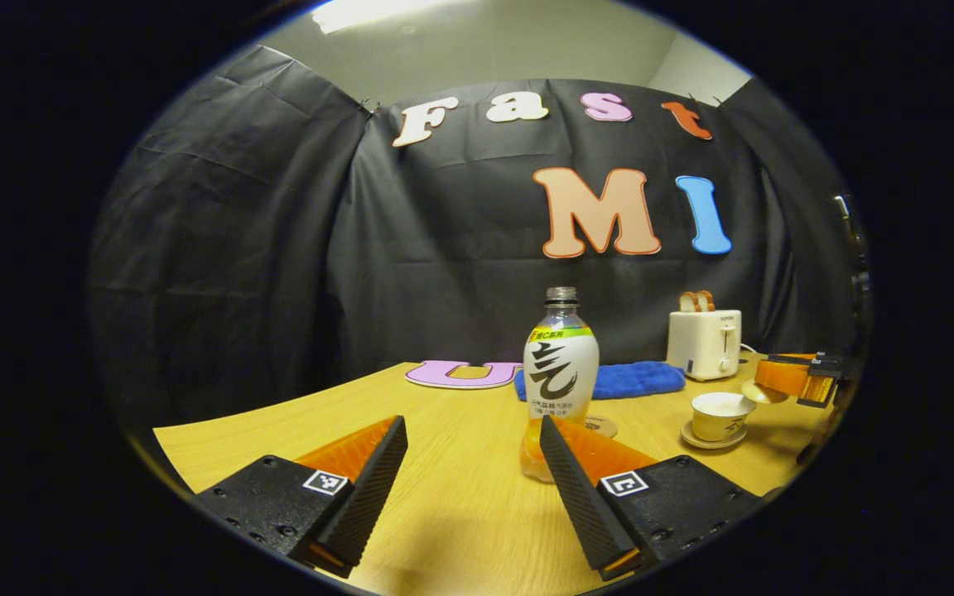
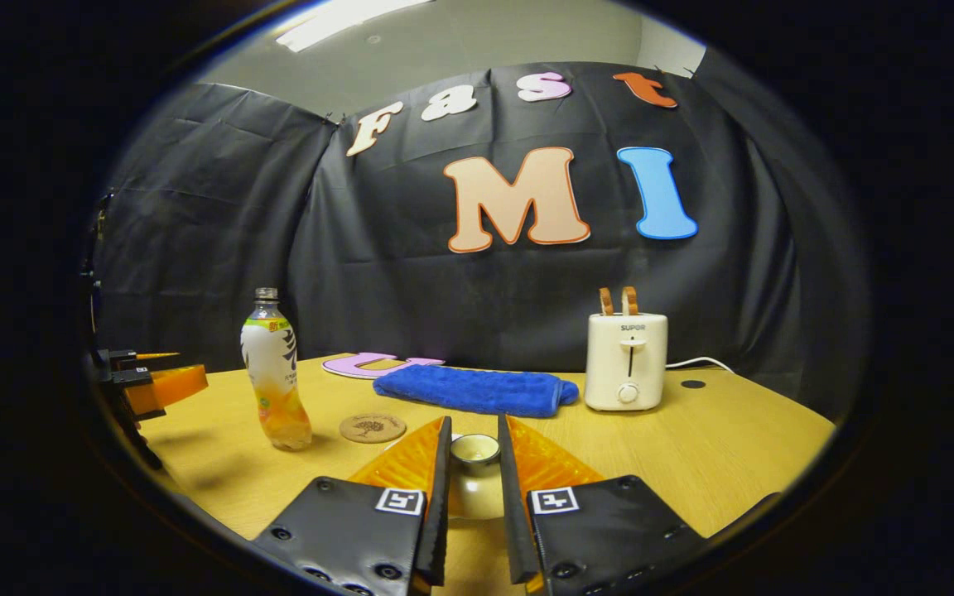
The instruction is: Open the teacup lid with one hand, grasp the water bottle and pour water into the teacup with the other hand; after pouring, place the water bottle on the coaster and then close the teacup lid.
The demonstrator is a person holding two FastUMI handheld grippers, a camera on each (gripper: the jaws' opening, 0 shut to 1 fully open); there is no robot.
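Teacup (image 1: 720, 415) sits uncovered on its saucer (image 1: 713, 439), toward the right of the wooden table (image 1: 460, 497). Its lid (image 2: 474, 449) is off the cup, pinched by the knob between the right gripper (image 2: 474, 451) fingers, which are nearly pressed together on it; in the left gripper view that gripper w/ lid hangs just right of and above the cup. Water bottle (image 1: 560, 372), uncapped, orange liquid low inside, stands upright just ahead of the left gripper (image 1: 473, 451), slightly right of its centre line, near the right fingertip. Left gripper jaws spread wide, nothing between them. Round coaster (image 2: 372, 427) lies btw bottle and cup. Farther back: blue cloth (image 2: 477, 391), white toaster (image 2: 626, 360).
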